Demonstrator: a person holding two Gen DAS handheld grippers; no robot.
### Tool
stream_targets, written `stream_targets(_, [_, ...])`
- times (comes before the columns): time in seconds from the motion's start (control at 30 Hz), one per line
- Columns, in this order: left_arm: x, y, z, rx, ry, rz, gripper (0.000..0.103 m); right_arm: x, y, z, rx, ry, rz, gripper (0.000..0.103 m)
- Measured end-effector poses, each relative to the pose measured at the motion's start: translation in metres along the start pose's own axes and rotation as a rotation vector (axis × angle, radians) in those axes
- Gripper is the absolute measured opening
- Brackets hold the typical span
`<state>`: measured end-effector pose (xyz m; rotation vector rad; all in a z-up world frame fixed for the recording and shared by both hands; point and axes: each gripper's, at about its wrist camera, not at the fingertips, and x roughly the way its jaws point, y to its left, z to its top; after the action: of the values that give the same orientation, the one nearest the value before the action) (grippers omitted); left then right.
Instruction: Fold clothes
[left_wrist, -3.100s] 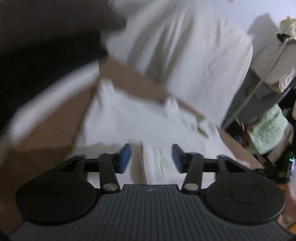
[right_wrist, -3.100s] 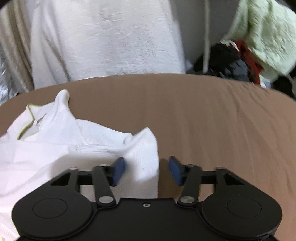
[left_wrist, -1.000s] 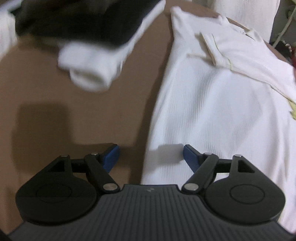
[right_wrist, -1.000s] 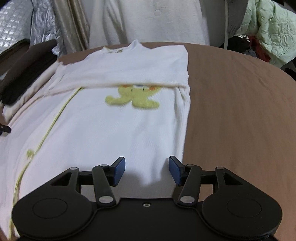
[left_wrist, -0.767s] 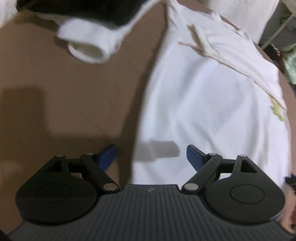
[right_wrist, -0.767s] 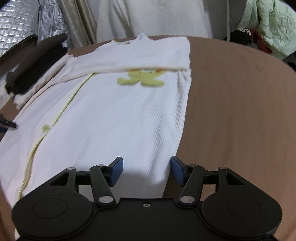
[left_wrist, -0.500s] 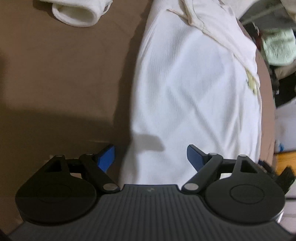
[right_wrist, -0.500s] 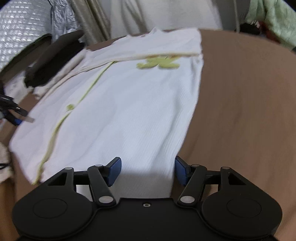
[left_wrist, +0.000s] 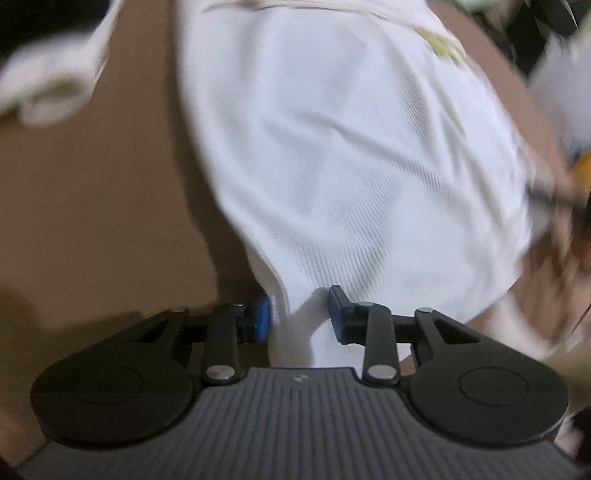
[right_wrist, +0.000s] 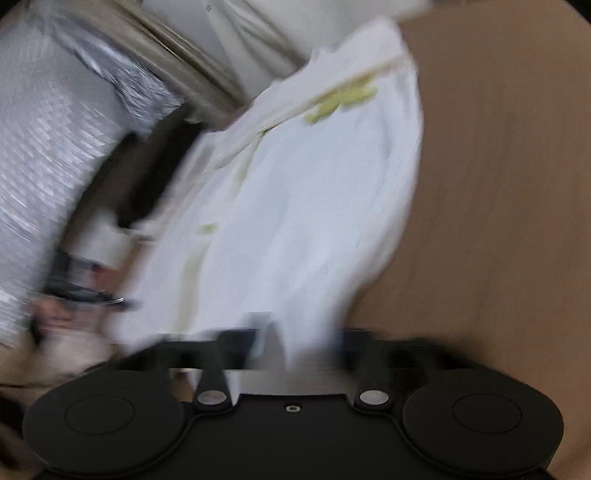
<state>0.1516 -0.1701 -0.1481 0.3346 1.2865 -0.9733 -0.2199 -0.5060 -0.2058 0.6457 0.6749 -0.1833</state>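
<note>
Pinching the white shirt's hem at both near corners, over the brown bench.

Between the left hand-held gripper's (left_wrist: 300, 314) blue pads (left_wrist: 263, 320) a bunched fold of the shirt (left_wrist: 332, 147) is clamped, the jaws narrowed on the cloth. The right hand-held gripper (right_wrist: 295, 343) is blurred, cloth lying between its fingers; whether it is clamped I cannot tell. From both, the shirt runs away across the bench (left_wrist: 92, 184), its hem lifted, yellow-green print (right_wrist: 343, 98) at the far end. A rolled white garment (left_wrist: 48, 85) lies on the bench beyond, left of the shirt.
</note>
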Motion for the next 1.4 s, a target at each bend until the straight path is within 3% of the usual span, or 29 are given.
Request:
stream_targets(0.07, [-0.003, -0.012, 0.002, 0.062, -0.01, 0.019, 0.02, 0.0, 0.002, 0.005, -0.007, -0.049, -0.006, 0.006])
stream_targets(0.17, [-0.021, -0.009, 0.002, 0.025, -0.091, -0.117, 0.014, -0.006, 0.008, 0.014, -0.007, -0.087, 0.033, 0.006])
stream_targets(0.2, [-0.027, -0.007, 0.001, 0.021, -0.11, -0.126, 0.014, -0.007, 0.01, 0.015, -0.015, -0.087, 0.048, 0.006])
stream_targets(0.3, [-0.031, 0.0, -0.006, 0.035, -0.094, -0.061, 0.014, -0.013, 0.014, 0.013, -0.03, -0.062, 0.087, 0.006])
stream_targets(0.4, [-0.022, 0.001, -0.011, 0.016, -0.045, 0.008, 0.031, -0.013, 0.003, 0.004, -0.013, -0.017, 0.081, 0.007])
stream_targets(0.43, [-0.017, 0.003, -0.015, 0.002, -0.028, 0.026, 0.045, -0.013, -0.002, -0.001, -0.002, -0.002, 0.072, 0.008])
stream_targets(0.47, [-0.015, 0.006, -0.018, -0.01, -0.027, 0.041, 0.053, -0.013, -0.007, -0.003, 0.011, 0.01, 0.06, 0.009])
stream_targets(0.5, [-0.014, 0.009, -0.022, -0.022, -0.027, 0.055, 0.055, -0.013, -0.012, -0.006, 0.025, 0.017, 0.055, 0.01])
stream_targets(0.63, [-0.015, 0.021, -0.03, -0.071, -0.042, -0.006, 0.082, -0.01, -0.013, -0.007, 0.027, 0.02, 0.053, 0.01])
stream_targets(0.67, [-0.016, 0.027, -0.031, -0.091, -0.041, -0.029, 0.084, -0.009, -0.011, -0.006, 0.009, 0.023, 0.045, 0.01])
stream_targets(0.8, [-0.02, 0.043, -0.034, -0.16, -0.046, -0.083, 0.084, -0.006, -0.007, -0.007, -0.013, 0.02, 0.031, 0.01])
stream_targets(0.9, [-0.022, 0.041, -0.034, -0.137, -0.053, -0.059, 0.077, -0.006, -0.011, -0.01, 0.002, 0.008, 0.038, 0.01])
stream_targets(1.1, [-0.019, 0.037, -0.033, -0.155, -0.065, -0.058, 0.077, -0.009, -0.018, -0.012, 0.04, 0.004, 0.059, 0.01])
stream_targets(1.2, [-0.015, 0.035, -0.028, -0.165, -0.062, -0.065, 0.082, -0.01, -0.01, -0.009, 0.001, 0.027, 0.04, 0.011])
stream_targets(1.33, [-0.012, 0.029, -0.021, -0.148, -0.056, -0.031, 0.081, -0.01, -0.003, -0.01, -0.041, 0.045, 0.04, 0.019])
stream_targets(1.4, [-0.011, 0.024, -0.018, -0.118, -0.061, 0.003, 0.068, -0.007, -0.004, -0.01, -0.01, 0.05, 0.064, 0.035])
